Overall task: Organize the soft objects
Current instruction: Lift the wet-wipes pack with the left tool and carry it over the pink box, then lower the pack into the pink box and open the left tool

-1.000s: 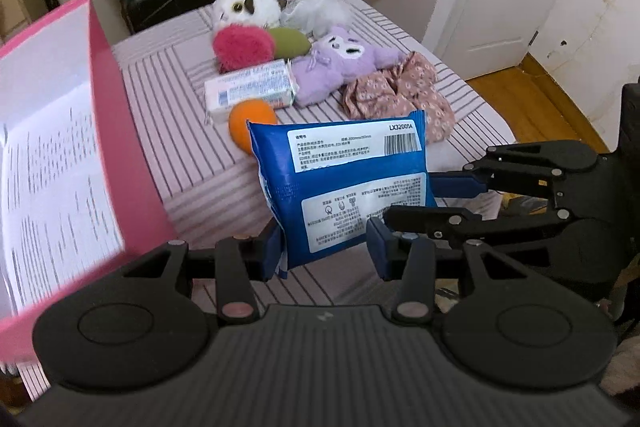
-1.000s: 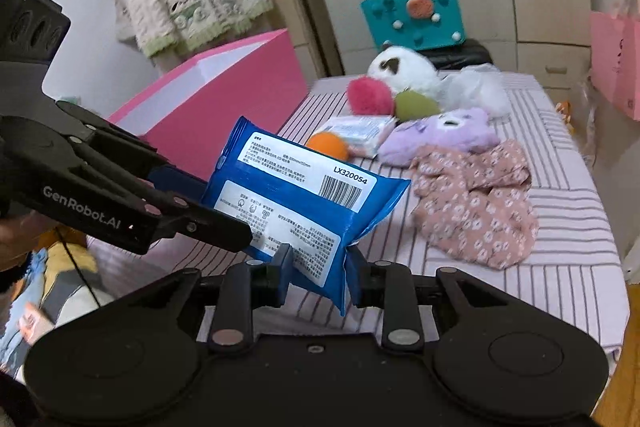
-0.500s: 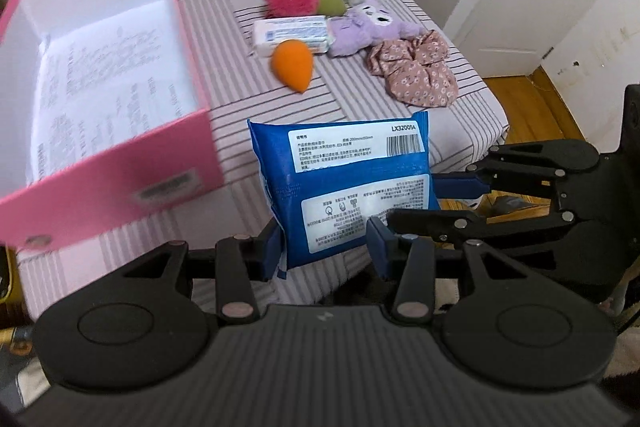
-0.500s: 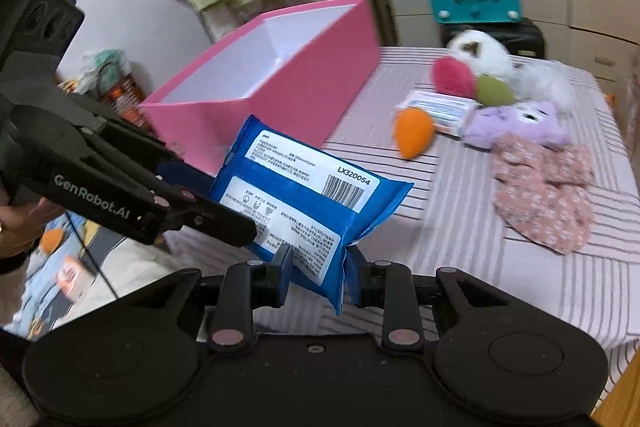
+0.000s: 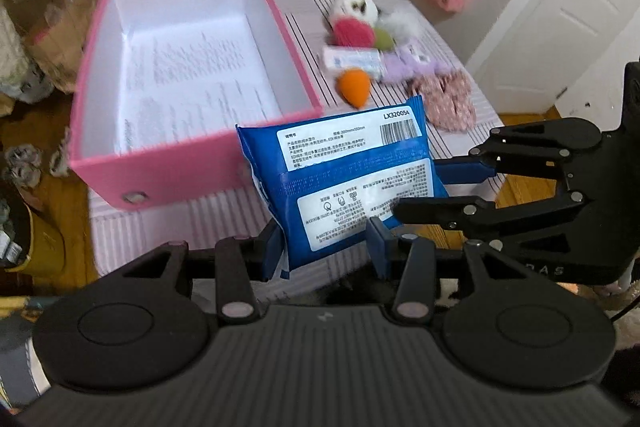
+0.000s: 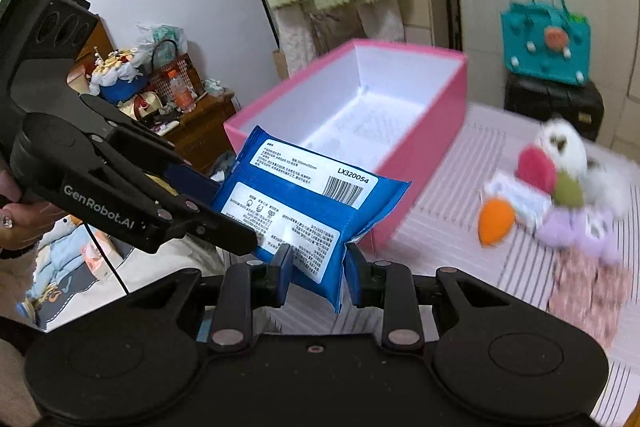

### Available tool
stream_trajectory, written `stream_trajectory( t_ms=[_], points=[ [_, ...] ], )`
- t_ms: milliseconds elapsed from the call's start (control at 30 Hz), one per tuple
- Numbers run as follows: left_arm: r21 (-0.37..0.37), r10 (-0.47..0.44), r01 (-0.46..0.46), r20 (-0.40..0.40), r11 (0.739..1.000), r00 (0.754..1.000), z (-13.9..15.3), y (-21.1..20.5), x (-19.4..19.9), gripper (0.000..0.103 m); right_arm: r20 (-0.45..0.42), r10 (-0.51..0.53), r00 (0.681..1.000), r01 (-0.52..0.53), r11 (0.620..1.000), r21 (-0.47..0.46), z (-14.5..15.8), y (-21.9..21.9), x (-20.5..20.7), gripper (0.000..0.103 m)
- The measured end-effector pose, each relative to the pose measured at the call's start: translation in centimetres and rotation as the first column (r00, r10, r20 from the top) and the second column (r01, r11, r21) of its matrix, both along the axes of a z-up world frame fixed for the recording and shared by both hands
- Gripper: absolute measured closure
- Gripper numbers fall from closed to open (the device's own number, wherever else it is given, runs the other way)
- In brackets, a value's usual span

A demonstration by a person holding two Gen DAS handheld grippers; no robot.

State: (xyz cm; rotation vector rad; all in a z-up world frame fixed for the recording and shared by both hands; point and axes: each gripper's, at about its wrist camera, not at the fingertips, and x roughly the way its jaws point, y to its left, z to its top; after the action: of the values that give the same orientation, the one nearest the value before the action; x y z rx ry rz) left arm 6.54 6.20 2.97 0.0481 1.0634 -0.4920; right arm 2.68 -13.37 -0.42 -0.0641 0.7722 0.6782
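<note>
Blue wipes pack (image 5: 352,183), soft, slick film, likely light, is clamped by left gripper (image 5: 326,247) and right gripper (image 6: 318,265) at adjacent lower edges.

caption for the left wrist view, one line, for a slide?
Both tongs, left tongs and right tongs, grip a blue wipes pack held near the open pink box on the striped bed.
</note>
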Motion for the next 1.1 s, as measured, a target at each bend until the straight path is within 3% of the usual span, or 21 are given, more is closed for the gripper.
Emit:
stream_trajectory(
  t_ms=[300, 500, 633, 733, 900, 1100],
  points=[
    [-0.033, 0.027, -0.024, 0.076, 0.999, 0.997, 1.7, 3.0, 3.8, 0.06, 0.026, 0.006, 1.0, -0.006, 1.0, -0.005, 1.7, 2.6, 5.1, 0.069],
    [-0.024, 0.059, -0.057, 0.121, 0.998, 0.991, 1.4, 4.9, 6.9, 0.059, -0.014, 0.025, 1.0, -0.025, 0.999, 0.02, 2.0, 4.1, 9.4, 0.069],
    [-0.028, 0.076, -0.074, 0.081, 0.997, 0.994, 0.5, 5.9, 9.8, 0.059, -0.033, 0.019, 0.999, -0.019, 1.0, -0.002, 1.3, 5.6, 12.4, 0.069],
    [0.01, 0.067, -0.067, 0.064, 0.998, 0.996, -0.2, 6.1, 11.7, 0.06, -0.076, 0.033, 0.997, -0.033, 0.999, -0.006, 0.4, 6.4, 14.1, 0.069],
    [0.063, 0.031, -0.032, 0.016, 0.997, 0.999, -1.3, 6.5, 14.2, 0.059, -0.175, 0.052, 0.983, -0.042, 0.997, 0.06, -1.3, 5.9, 16.3, 0.069],
    [0.1, 0.001, 0.004, -0.055, 0.995, 0.998, -3.5, 6.1, 15.2, 0.059, -0.193, 0.054, 0.98, -0.057, 0.998, -0.01, -2.6, 6.9, 17.3, 0.069]
  ],
)
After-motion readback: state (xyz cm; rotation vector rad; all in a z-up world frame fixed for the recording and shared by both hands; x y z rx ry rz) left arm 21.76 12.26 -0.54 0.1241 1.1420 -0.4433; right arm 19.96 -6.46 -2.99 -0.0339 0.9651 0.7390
